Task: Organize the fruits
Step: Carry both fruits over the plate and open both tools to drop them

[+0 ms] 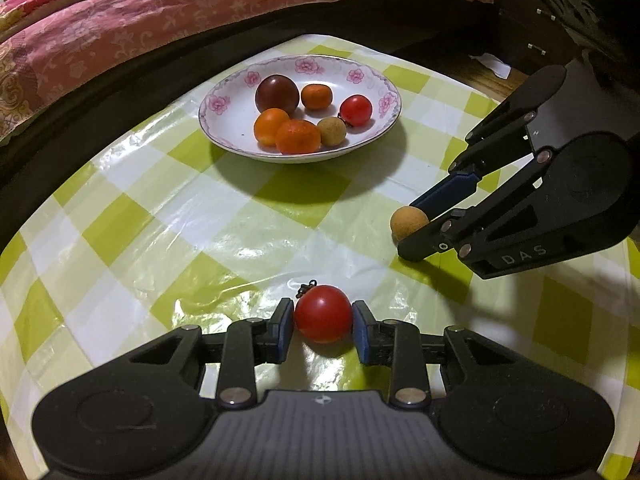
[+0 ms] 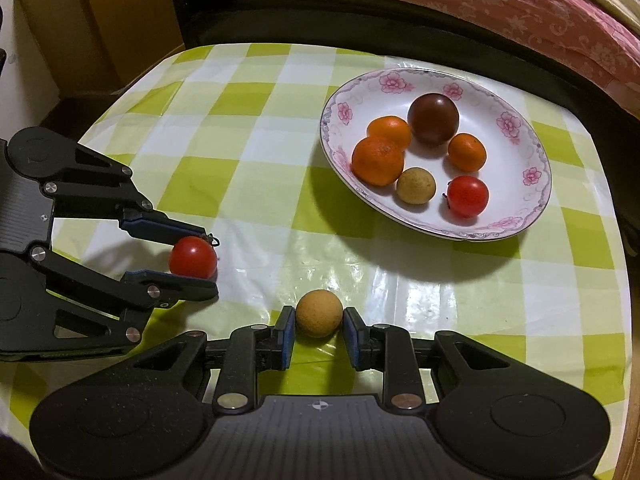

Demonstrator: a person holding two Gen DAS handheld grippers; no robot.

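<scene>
The left gripper (image 1: 323, 322) has its jaws closed on a red tomato (image 1: 323, 314), pads pressing both sides. The right gripper (image 2: 319, 326) clamps a tan fruit (image 2: 319, 313) the same way. Both fruits sit low over the checked surface (image 2: 248, 152). The plate (image 1: 372, 80) of fruit lies ahead of both jaws.

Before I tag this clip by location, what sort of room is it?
Probably a bedroom at home: a pink floral quilt lies just behind a small table with a checked plastic tablecloth and a flowered fruit plate.
</scene>
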